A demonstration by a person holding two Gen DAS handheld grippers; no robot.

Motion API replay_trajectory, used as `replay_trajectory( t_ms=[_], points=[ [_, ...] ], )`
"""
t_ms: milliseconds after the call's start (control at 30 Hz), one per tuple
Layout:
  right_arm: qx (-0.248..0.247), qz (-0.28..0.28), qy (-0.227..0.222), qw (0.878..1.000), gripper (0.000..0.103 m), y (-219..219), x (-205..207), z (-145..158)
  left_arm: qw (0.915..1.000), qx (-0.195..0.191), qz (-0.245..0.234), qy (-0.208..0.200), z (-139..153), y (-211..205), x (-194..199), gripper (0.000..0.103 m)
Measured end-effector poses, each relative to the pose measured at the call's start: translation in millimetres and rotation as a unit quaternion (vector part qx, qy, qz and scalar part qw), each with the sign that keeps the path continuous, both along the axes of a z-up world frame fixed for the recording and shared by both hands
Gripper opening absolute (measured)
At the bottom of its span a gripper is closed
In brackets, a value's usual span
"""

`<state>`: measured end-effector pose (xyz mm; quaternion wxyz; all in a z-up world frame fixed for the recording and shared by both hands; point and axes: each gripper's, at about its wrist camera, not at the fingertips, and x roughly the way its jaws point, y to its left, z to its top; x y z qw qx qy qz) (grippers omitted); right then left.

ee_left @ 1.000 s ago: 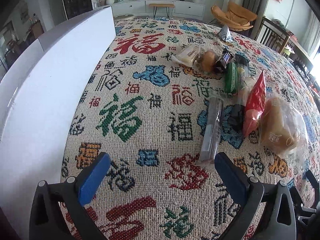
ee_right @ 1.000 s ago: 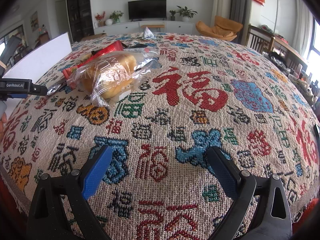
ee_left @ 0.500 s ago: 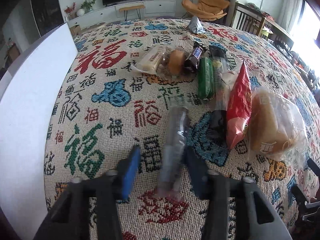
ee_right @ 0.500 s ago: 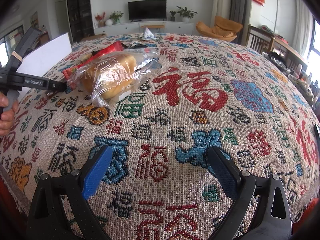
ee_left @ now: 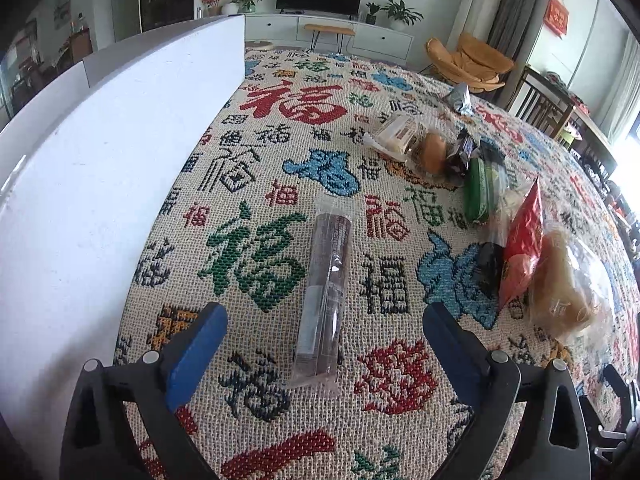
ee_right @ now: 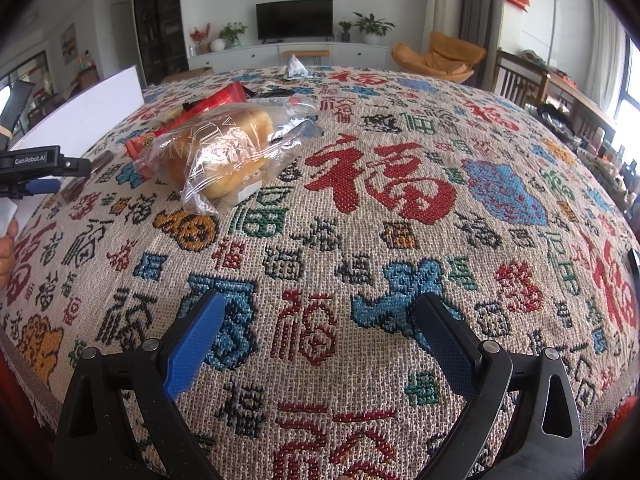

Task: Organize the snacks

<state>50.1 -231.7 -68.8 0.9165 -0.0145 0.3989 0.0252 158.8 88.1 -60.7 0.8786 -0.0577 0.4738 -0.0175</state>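
long snack pack [ee_left: 326,292] on tablecloth [ee_left: 280,160], box [ee_left: 100,168] left, snack row [ee_left: 480,184] right.

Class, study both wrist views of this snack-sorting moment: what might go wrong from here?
1. The left gripper is opening around the long brown snack pack, which lies flat on the tablecloth; a re-grip may catch only its thin film.
2. The red packet stands leaning on the bread bag, so moving either could topple it.
3. The right gripper hangs open, holding nothing.

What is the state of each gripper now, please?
Left gripper: fingers opening, long brown snack pack between them, not gripped.
Right gripper: open, holding nothing.
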Motion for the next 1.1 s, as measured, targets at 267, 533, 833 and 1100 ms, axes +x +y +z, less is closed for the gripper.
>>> replay_trajectory(
  t_ms=[267,533,833,1100],
  points=[
    [0.000,0.000,0.000,1.000,0.098,-0.5,-0.2,-0.1,0.9982,0.058,-0.012,-0.010,-9.4,-12.1,3.5,0.103],
    [0.000,0.000,0.000,1.000,0.098,-0.4,0.0,0.0,0.9981,0.059,-0.011,-0.016,-9.7,-12.0,0.9,0.103],
    [0.000,0.000,0.000,1.000,0.098,-1.1,-0.6,-0.4,0.9981,0.059,-0.011,-0.016,-9.7,-12.2,0.1,0.103],
    [0.000,0.000,-0.001,1.000,0.098,-1.0,-1.0,-0.5,0.9980,0.060,-0.010,-0.017,-9.5,-12.1,0.0,0.103]
  ],
)
